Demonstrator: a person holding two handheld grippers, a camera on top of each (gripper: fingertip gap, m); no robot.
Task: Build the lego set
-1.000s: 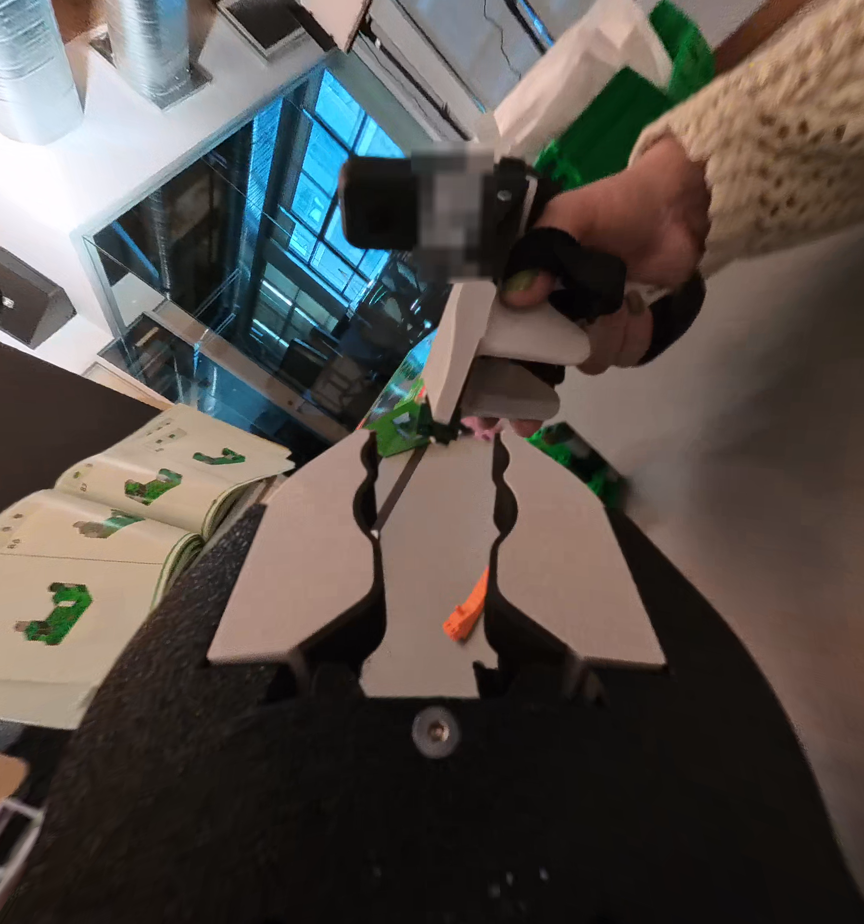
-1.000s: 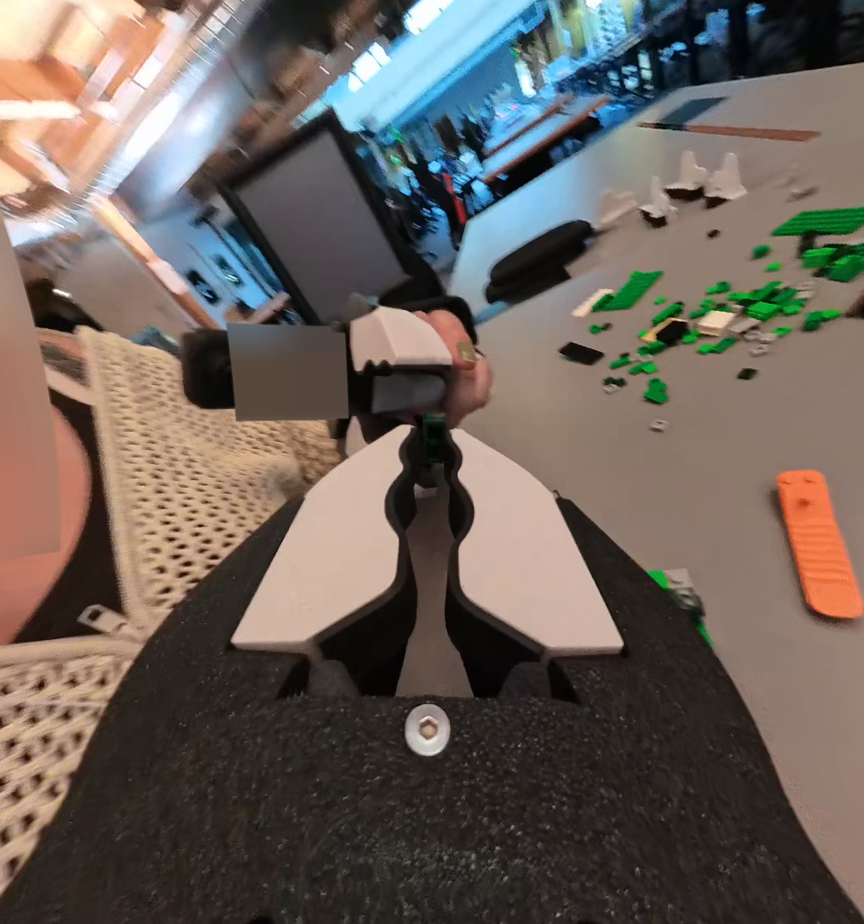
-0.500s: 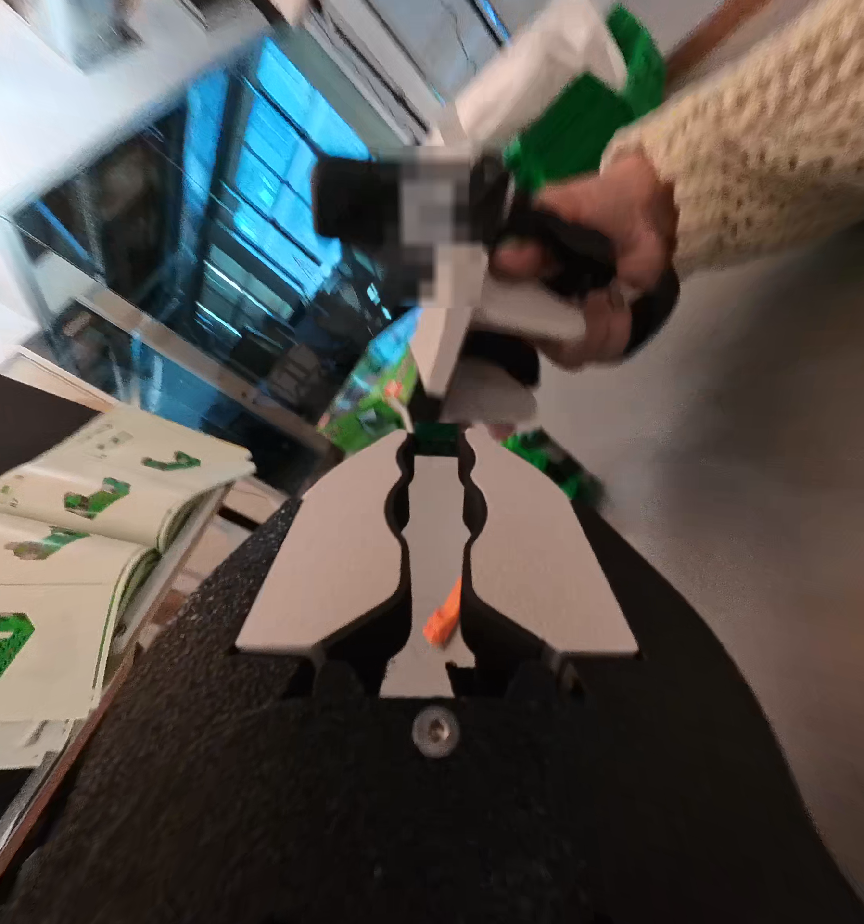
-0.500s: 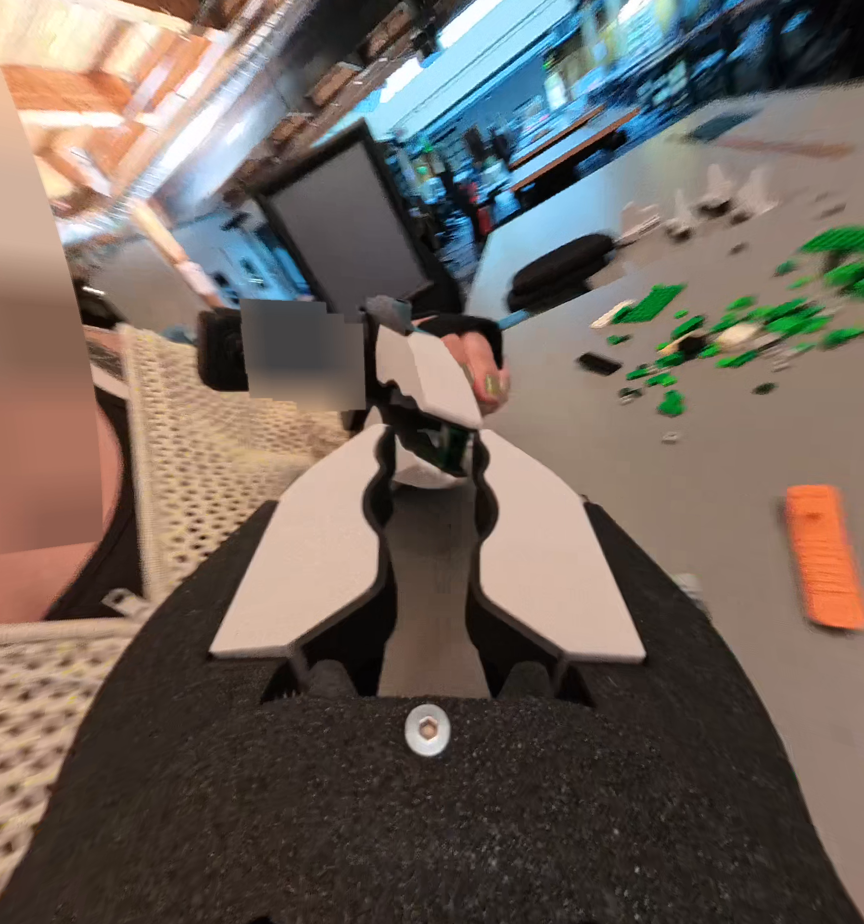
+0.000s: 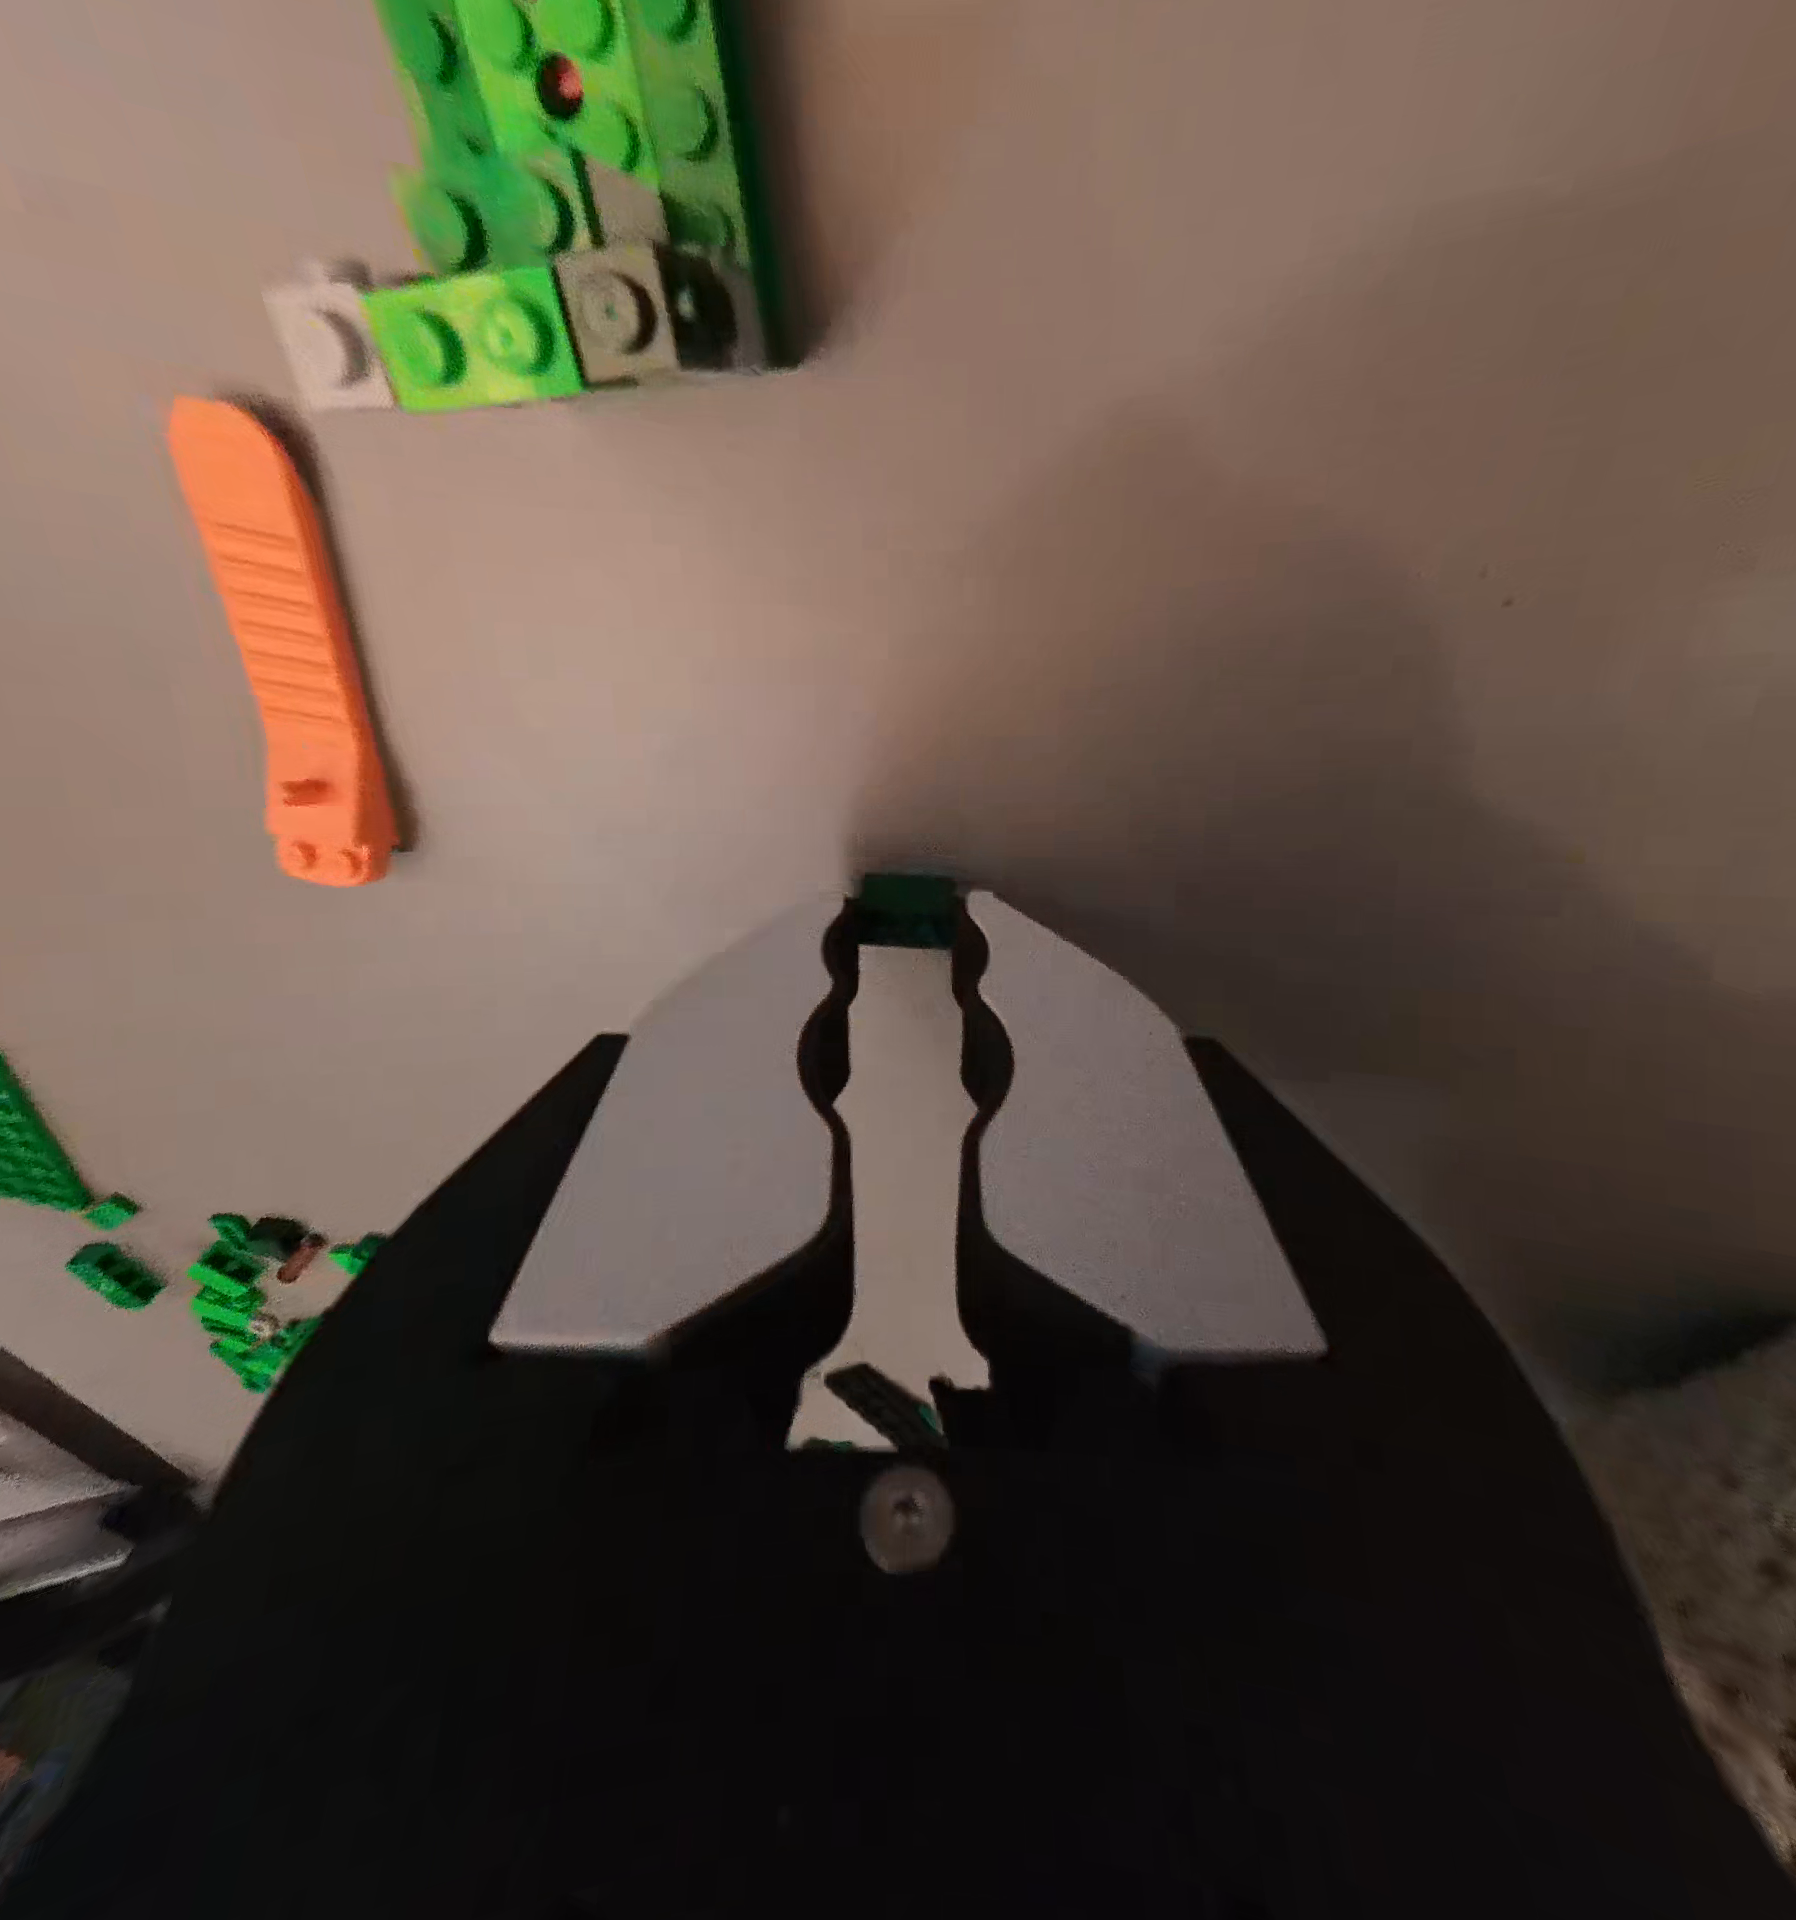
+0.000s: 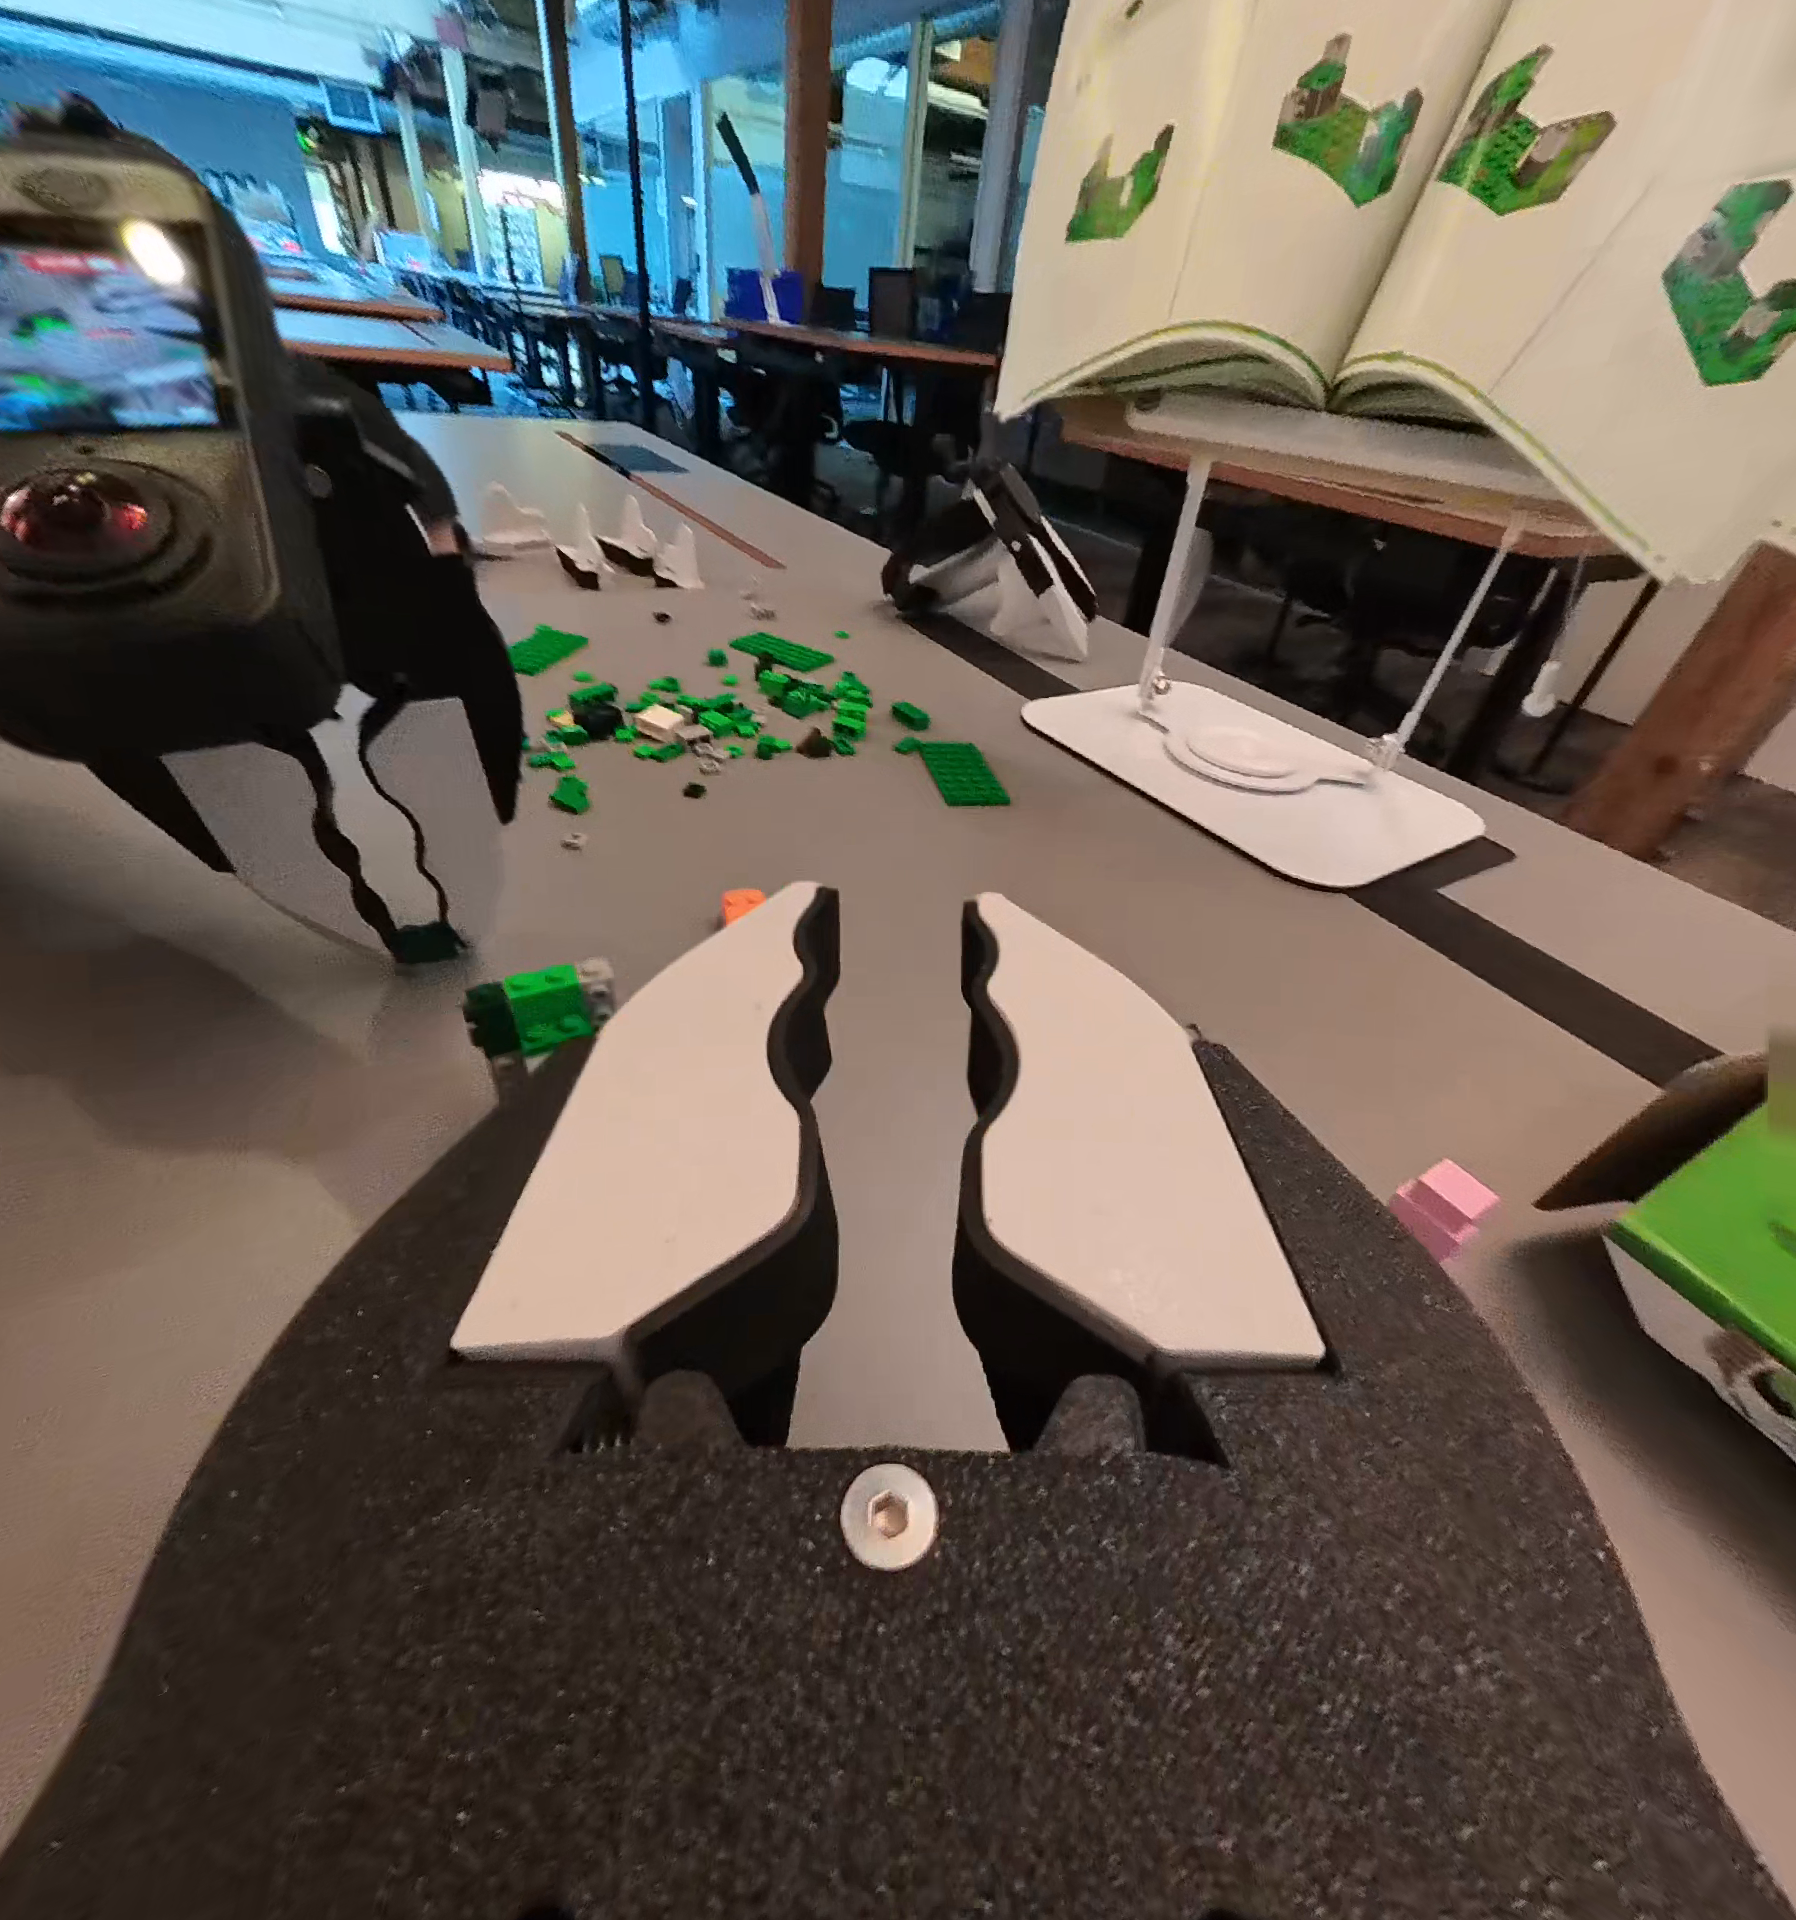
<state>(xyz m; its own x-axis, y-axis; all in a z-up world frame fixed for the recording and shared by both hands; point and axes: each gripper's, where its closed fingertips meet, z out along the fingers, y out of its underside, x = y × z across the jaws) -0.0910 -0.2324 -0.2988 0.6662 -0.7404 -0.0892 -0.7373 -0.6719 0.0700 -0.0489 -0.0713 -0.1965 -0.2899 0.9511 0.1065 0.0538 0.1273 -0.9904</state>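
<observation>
My left gripper (image 5: 906,920) is shut on a small dark green lego piece (image 5: 907,906) and points down at the grey table. It also shows in the right wrist view (image 6: 424,940), just above the table. The partly built green and grey lego assembly (image 5: 572,208) lies ahead of it, to the upper left; it also shows in the right wrist view (image 6: 535,1011), left of my right gripper. My right gripper (image 6: 899,914) is open and empty, low over the table.
An orange brick separator (image 5: 276,644) lies left of the assembly. Loose green pieces (image 6: 728,712) and green plates (image 6: 961,774) lie farther back. An open instruction booklet (image 6: 1445,208) stands on a white stand (image 6: 1258,769). A green box (image 6: 1746,1268) and a pink brick (image 6: 1445,1216) lie at right. About 20 centimeters separates my left fingertips from my right. From the left gripper's tips to the orange brick separator (image 5: 276,644) is close to 10 centimeters.
The two grippers met in the air and the green piece passed from my right gripper to my left. The left has swung down toward the table; the right has opened and turned to the table.
</observation>
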